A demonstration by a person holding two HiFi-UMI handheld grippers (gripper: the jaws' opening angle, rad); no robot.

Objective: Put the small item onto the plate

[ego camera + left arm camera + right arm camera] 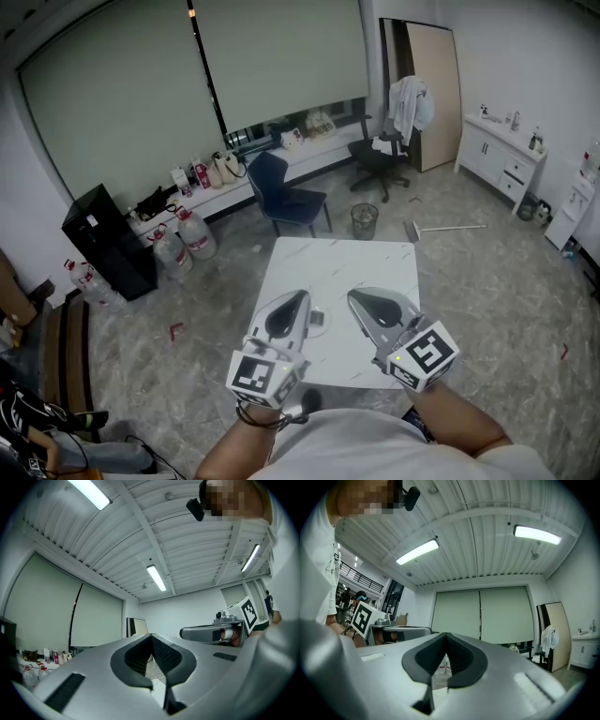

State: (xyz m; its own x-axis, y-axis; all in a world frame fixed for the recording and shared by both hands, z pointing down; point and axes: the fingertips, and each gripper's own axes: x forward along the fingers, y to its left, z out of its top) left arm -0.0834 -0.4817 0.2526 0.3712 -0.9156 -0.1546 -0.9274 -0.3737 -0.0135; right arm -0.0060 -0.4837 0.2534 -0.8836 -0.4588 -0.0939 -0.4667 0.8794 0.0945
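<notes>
Both grippers hover side by side over the near half of a white marbled table (pixel 337 272), pointing away from me roughly level. My left gripper (pixel 300 297) is shut with nothing between its fingers; in the left gripper view its jaws (pixel 151 636) meet at the tips. My right gripper (pixel 353 295) is also shut and empty, as the right gripper view (pixel 446 634) confirms. A small pale round thing (pixel 319 319) lies on the table beside the left gripper, partly hidden by it; I cannot tell if it is the plate or the item.
Beyond the table stand a blue chair (pixel 286 192), a wire bin (pixel 364 220) and a black office chair (pixel 380 155). A black cabinet (pixel 103 239) and water bottles (pixel 183 244) are at the left. A white cabinet (pixel 502 155) lines the right wall.
</notes>
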